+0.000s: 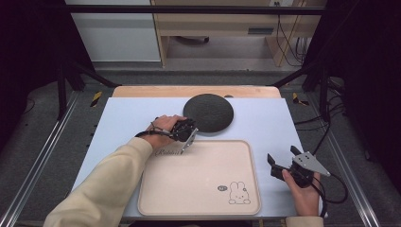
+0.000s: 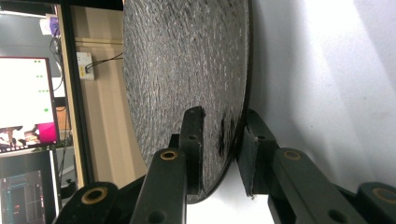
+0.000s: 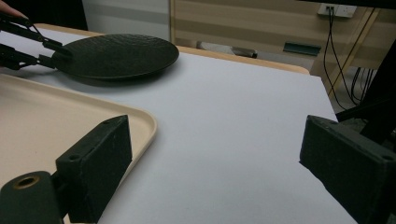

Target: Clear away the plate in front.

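A round black textured plate [image 1: 208, 112] [image 2: 187, 60] [image 3: 116, 53] lies on the white table mat just beyond a beige tray [image 1: 189, 184] [image 3: 46, 116]. My left gripper [image 1: 194, 126] [image 2: 222, 126] is turned on its side at the plate's near-left rim. One pad lies on the plate's top face and the other sits under the rim, so it is shut on the plate. The right gripper view shows that left gripper [image 3: 51, 53] far off at the plate's edge. My right gripper [image 1: 283, 155] [image 3: 217, 144] rests right of the tray, wide open with nothing between its jaws.
The tray carries a small rabbit drawing [image 1: 239, 194] at its near right corner. The white mat [image 1: 265, 123] extends to a wooden strip [image 1: 142, 91] at the table's far edge. Dark frame posts and cables [image 1: 326, 118] stand off the right side.
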The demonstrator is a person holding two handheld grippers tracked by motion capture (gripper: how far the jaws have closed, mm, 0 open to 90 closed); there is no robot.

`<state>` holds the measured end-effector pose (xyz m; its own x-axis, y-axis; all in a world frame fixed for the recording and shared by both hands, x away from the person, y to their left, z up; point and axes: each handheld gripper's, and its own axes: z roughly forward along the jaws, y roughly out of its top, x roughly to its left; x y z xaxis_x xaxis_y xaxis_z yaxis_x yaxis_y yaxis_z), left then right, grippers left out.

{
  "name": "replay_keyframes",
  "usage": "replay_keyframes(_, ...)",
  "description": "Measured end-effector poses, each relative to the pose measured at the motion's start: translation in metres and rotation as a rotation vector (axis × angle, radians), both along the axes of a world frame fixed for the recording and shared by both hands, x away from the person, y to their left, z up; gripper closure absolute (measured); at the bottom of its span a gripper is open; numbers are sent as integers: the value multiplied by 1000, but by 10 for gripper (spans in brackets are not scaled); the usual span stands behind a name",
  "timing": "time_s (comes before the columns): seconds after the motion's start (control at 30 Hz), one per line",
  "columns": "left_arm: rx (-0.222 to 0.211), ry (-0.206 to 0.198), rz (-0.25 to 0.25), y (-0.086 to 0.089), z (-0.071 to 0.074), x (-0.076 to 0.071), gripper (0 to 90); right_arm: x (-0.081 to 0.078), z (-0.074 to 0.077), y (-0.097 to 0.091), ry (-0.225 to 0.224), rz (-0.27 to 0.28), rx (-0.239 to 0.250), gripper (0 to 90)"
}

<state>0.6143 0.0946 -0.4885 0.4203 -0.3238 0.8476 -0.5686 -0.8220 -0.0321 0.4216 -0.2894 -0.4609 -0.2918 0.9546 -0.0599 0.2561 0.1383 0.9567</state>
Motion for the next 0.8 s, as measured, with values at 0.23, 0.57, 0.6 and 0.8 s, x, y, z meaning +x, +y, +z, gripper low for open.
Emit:
replay_keyframes(0.23,-9,1,0,-2,-3,1,749,0,0,0,1,0,0,92)
replay_keyframes(0.57,2,-6,18,-5,-5,2,748,0,0,0,4,1,3,92)
replay_keyframes(0.6,-4,-6,23,-5,-6,2,748,0,0,0,5,2,3,92)
replay_keyframes(0.8,4,-8,6,-6,-5,4,764,0,0,0,4,5,-3,93)
